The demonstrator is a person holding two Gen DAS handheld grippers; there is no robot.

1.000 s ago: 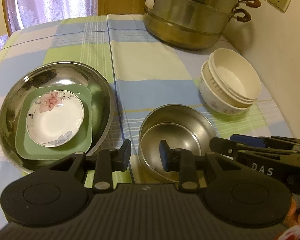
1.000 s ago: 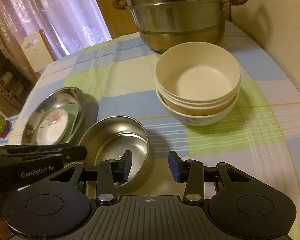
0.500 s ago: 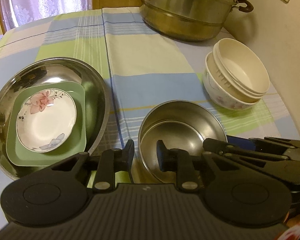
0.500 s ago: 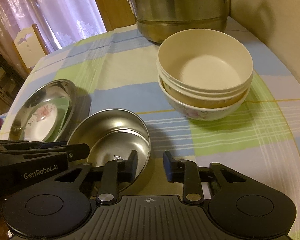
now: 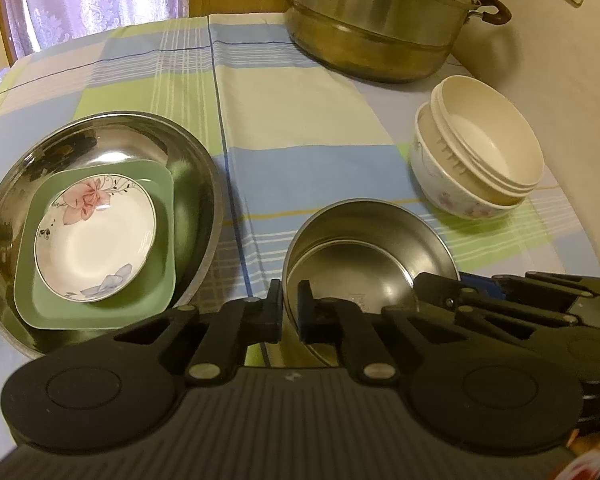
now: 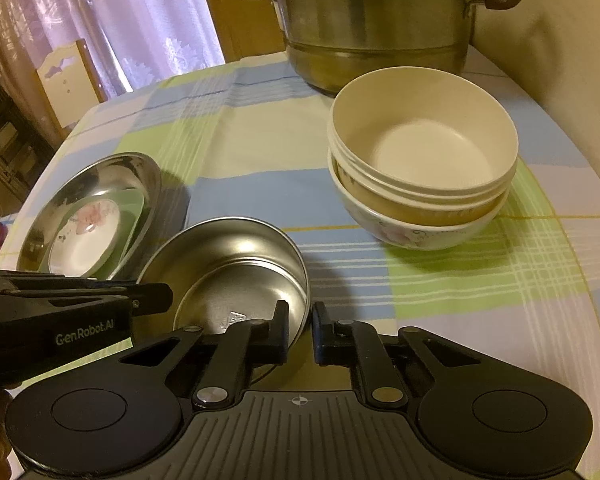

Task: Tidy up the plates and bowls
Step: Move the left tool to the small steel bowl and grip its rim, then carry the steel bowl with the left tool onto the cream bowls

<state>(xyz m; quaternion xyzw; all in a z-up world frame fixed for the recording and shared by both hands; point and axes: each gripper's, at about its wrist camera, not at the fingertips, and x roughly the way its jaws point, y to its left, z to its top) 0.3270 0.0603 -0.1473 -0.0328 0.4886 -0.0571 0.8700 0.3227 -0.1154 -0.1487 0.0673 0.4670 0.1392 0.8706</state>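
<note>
Only the right view shows a chair (image 6: 66, 80) at ten o'clock. The steel bowl (image 5: 364, 256) sits on the desk (image 5: 300, 120); left tool (image 5: 290, 312) and right tool (image 6: 300, 334) have just closed, each pinching its rim.

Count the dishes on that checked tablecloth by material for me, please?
Steel: 2, the wide shallow steel basin and the small round steel bowl.
Stacked cream bowls: 3, it seems.
Green square plate: 1.
White floral saucer: 1.
Total: 7.

You're shooting in dim, warm yellowish light; steel bowl (image 5: 374, 264) is glaring, fisheye edges are bending and blurring.
</note>
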